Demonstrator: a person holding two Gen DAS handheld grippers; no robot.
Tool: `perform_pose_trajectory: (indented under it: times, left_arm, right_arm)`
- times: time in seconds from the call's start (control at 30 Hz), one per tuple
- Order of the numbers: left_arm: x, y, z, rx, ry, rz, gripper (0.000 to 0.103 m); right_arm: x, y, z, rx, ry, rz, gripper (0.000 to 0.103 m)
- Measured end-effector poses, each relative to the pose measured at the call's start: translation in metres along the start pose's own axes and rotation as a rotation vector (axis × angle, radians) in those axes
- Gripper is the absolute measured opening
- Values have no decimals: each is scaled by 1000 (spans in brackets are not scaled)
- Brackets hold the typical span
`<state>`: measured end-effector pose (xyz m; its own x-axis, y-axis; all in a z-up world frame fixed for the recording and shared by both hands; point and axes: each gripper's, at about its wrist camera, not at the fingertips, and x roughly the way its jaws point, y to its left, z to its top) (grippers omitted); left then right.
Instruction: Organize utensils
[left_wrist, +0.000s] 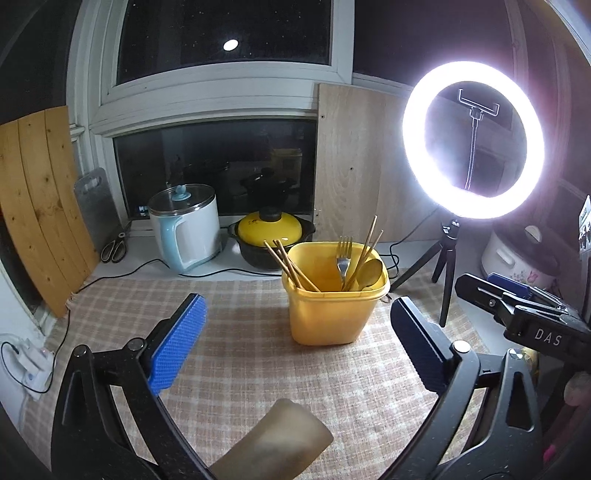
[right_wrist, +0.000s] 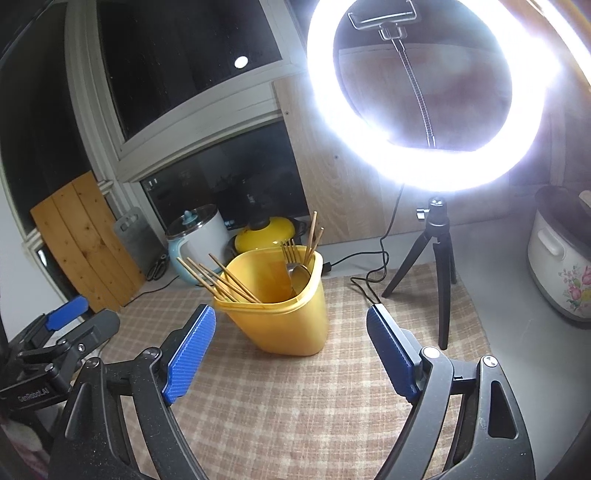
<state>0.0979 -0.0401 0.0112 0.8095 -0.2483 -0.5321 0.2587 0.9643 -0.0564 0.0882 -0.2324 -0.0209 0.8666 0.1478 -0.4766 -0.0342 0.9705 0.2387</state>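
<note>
The tub (left_wrist: 334, 295) stands upright; chopsticks (left_wrist: 291, 267), fork (left_wrist: 343, 258) and spoon (left_wrist: 371, 271) lean handle-down inside. Left gripper (left_wrist: 295, 347) and right gripper (right_wrist: 291, 354) both gape, holding nothing.

Both views look forward and slightly down along their own tongs toward the window wall. The left wrist view sits near the yellow container (left_wrist: 335, 295), facing it squarely; the right wrist view sees that container (right_wrist: 280, 306) from the right, close beneath the ring light (right_wrist: 436, 96). Both share the checked surface (left_wrist: 240, 350).
</note>
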Motion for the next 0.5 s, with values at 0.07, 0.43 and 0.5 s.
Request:
perform_pose_trajectory:
  times: [0.07, 0.43, 0.5]
  left_arm:
    - [-1, 0, 0, -8, 2, 2, 102]
    - [-6, -3, -5, -10, 0, 13, 102]
    - [-8, -3, -4, -10, -3, 14, 102]
  right_arm:
    - [-3, 0, -1, -4, -8, -4, 84]
    - [-9, 0, -5, -2, -22, -7, 85]
    - [-10, 0, -5, -5, -22, -8, 85]
